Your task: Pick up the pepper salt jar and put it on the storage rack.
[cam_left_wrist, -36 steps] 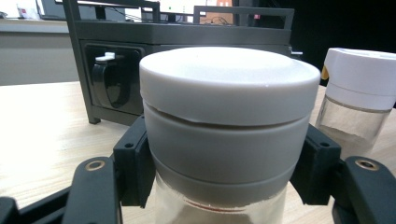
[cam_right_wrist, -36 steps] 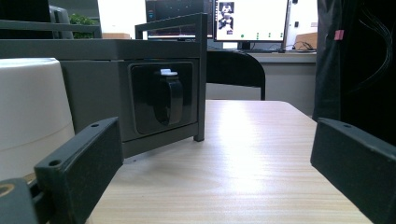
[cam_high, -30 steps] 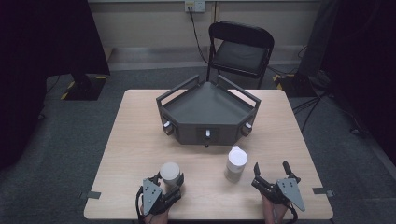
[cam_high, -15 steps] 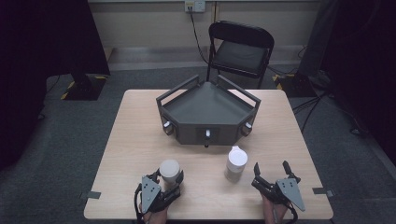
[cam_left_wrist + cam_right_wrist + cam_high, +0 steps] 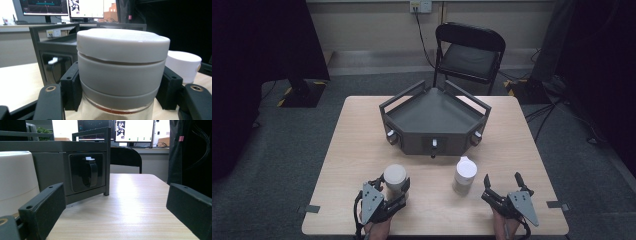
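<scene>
Your left gripper is clamping the grey-lidded jar, its pads pressing both sides just under the lid, near the table's front edge. Your right gripper is standing wide open with nothing between its jaws, just beside the white jar.

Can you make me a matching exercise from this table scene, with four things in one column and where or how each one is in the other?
Things:
1. jar with grey lid
2. white container
3. dark tray
4. right gripper

Places or states:
A. jaws open, nothing between them
B. at the middle of the table, behind both containers
C. clamped in the left gripper
D. standing free, ahead of the right gripper and to its left

Pairs: 1-C, 2-D, 3-B, 4-A
</scene>
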`<control>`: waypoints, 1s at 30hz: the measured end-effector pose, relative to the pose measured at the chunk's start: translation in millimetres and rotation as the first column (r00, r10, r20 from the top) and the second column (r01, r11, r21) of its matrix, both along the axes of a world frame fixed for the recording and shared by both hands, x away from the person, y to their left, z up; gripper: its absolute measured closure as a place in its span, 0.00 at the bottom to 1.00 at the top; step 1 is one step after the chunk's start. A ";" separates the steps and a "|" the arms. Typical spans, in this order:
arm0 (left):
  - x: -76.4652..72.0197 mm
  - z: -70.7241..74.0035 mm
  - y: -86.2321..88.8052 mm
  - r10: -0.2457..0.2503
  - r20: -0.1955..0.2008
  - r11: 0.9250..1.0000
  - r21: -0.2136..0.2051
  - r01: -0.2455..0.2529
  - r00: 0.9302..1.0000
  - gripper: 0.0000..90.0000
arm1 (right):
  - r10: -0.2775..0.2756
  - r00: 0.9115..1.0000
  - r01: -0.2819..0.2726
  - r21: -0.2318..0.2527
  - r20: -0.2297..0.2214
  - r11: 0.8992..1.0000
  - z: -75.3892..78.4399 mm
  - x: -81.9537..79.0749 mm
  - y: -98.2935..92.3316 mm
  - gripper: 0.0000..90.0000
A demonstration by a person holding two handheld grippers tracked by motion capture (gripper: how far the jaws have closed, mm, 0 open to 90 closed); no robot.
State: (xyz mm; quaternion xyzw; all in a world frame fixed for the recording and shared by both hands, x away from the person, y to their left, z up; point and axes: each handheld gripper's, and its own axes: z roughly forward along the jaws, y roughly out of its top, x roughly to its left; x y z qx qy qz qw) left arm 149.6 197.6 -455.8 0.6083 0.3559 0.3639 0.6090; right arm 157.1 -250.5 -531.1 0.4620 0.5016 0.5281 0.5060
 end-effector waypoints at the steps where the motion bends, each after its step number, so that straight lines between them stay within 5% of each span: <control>1: 1.4 2.0 -0.1 -0.001 0.004 1.000 -0.001 0.001 1.000 0.39 | 0.000 1.000 0.000 0.000 0.000 1.000 0.0 0.0 0.0 0.02; 18: 36.2 26.2 -1.5 -0.028 0.015 0.999 -0.017 0.028 0.999 0.38 | 0.002 1.000 -0.002 -0.002 0.001 1.000 -0.1 -0.1 -0.2 0.02; 30: 65.1 57.2 -7.0 -0.037 0.035 0.999 -0.018 0.038 0.999 0.38 | 0.005 1.000 -0.005 -0.002 0.000 1.000 -0.1 -0.1 -0.8 0.02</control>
